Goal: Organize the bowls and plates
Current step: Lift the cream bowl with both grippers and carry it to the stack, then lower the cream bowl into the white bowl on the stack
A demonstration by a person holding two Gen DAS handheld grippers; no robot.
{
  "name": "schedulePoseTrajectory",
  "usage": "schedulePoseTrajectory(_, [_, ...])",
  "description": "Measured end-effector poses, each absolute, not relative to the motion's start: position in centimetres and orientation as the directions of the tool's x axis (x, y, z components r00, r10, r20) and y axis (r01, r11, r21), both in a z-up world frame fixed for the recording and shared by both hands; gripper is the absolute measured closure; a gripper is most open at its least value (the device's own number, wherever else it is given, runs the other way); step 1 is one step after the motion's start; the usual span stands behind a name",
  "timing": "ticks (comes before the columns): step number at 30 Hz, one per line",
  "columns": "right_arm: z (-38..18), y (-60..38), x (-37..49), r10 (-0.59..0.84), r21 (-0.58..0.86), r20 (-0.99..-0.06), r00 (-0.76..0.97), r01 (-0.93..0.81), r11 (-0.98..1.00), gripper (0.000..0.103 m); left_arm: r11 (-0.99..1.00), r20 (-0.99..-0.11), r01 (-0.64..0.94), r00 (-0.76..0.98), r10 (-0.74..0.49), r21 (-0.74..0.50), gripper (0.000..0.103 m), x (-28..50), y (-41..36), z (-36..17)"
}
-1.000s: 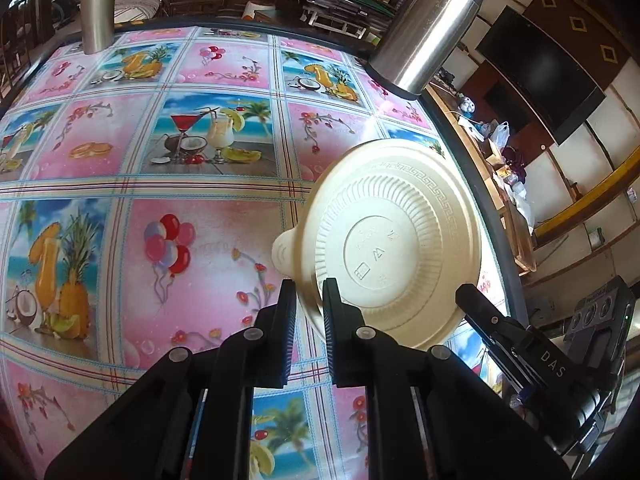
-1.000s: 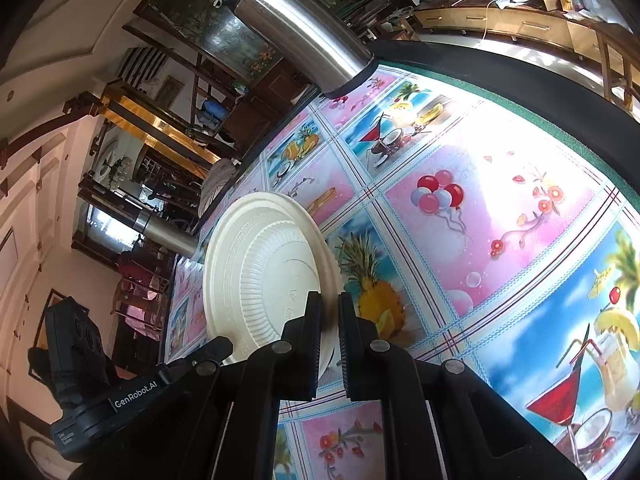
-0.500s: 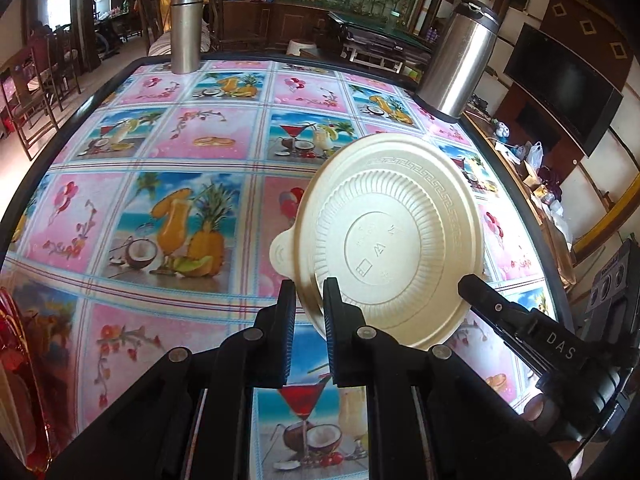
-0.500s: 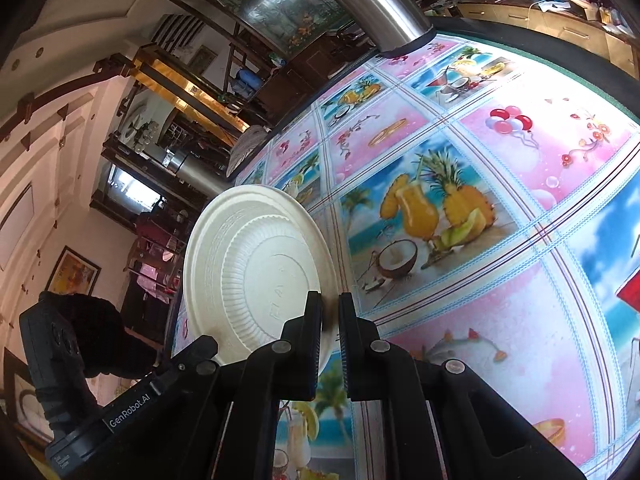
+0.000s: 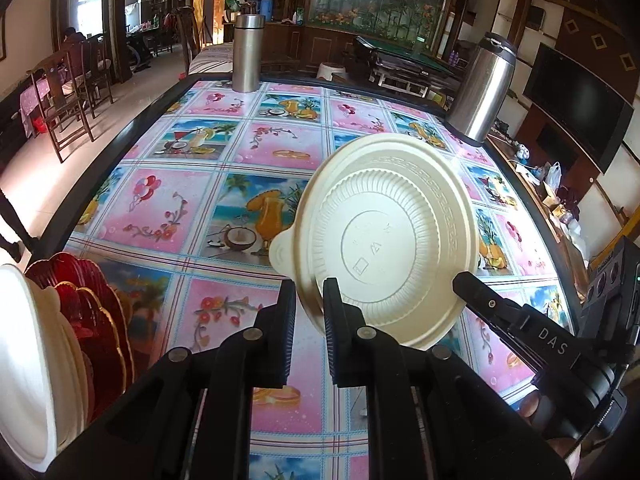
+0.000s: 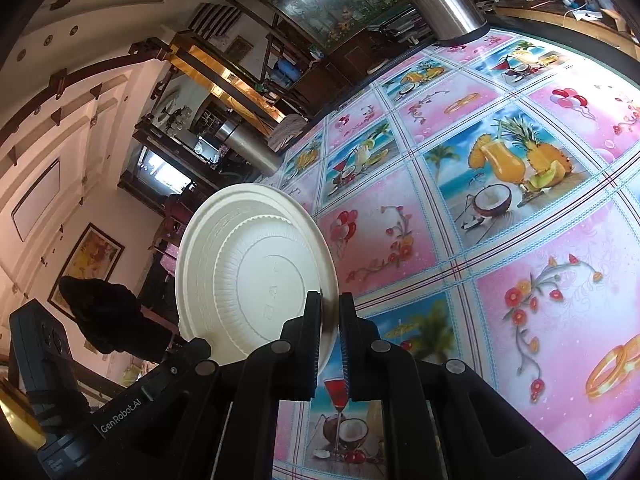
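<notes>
Cream ribbed plastic bowl with a small tab handle [image 5: 384,248]: held clear above the surface, tipped on edge, underside toward the left camera. Left claw [image 5: 309,312] is clamped on its lower rim, just beside the tab. Right claw [image 6: 329,320] is pinched closed on the rim of a white ribbed plastic plate [image 6: 252,276], also held on edge off the surface.

Handling, judged: both pieces look thin, light and moulded, so a rim pinch carries them, but the rim may flex and glossy plastic could slip if swung. Hold near the stiffened rim band, not the thin wall.

Surroundings: upright stack of red scalloped plates [image 5: 100,320] and a white dish [image 5: 28,364] at lower left, likely the destination. Pink and blue fruit-print tablecloth [image 5: 248,148] covers the surface; two steel flasks [image 5: 482,88] stand at the far end.
</notes>
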State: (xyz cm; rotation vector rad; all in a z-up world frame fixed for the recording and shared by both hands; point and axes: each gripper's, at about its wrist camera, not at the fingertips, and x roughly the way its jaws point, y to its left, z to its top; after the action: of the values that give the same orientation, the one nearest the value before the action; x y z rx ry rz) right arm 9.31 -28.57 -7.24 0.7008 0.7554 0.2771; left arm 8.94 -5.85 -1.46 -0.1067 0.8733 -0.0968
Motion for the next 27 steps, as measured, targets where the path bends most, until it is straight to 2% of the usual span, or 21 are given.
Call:
schedulePoseTrajectory(17, [-1.6, -17.6, 6.0, 0.565, 0.635, -0.480, 0.671, -0.179, 0.752, 0.094, 0.981, -0.675, -0.105, 0.737, -0.032, -0.161, 0.091, 1.7, 5.2, 2.6])
schedulePoseTrajectory(27, [-0.2, -8.8, 3.8, 0.635, 0.611, -0.499, 0.589, -0.280, 0.740, 0.094, 0.953, -0.675, -0.232, 0.736, 0.041, -0.194, 0.091, -1.5, 12.4, 2.4])
